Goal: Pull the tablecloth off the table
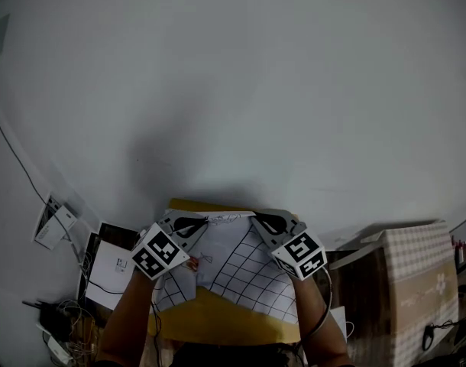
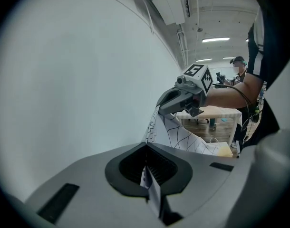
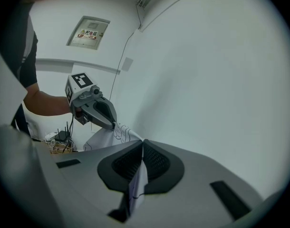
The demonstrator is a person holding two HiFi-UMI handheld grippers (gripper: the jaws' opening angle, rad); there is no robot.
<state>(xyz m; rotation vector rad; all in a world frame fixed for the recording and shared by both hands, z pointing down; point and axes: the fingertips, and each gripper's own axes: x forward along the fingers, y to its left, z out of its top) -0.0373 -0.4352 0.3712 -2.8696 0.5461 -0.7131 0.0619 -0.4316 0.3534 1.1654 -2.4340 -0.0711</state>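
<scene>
The white tablecloth (image 1: 248, 270) with black grid lines hangs lifted over a yellow table (image 1: 218, 323), its top edge stretched between both grippers. My left gripper (image 1: 205, 221) is shut on the cloth's upper left edge, and my right gripper (image 1: 256, 219) is shut on the upper right edge. In the left gripper view a strip of cloth (image 2: 152, 190) sits pinched between my shut jaws (image 2: 146, 167), and the right gripper (image 2: 160, 110) shows ahead holding the draped cloth (image 2: 178, 134). The right gripper view shows a cloth strip (image 3: 138, 184) in its shut jaws (image 3: 142, 159), with the left gripper (image 3: 112, 122) beyond.
A white wall (image 1: 256, 75) fills the space ahead. A table with a checked cover (image 1: 420, 274) stands at the right. A white box (image 1: 114, 266), a wall socket (image 1: 53, 220) and tangled cables (image 1: 61, 335) lie at the left. A person (image 2: 237, 70) stands far behind.
</scene>
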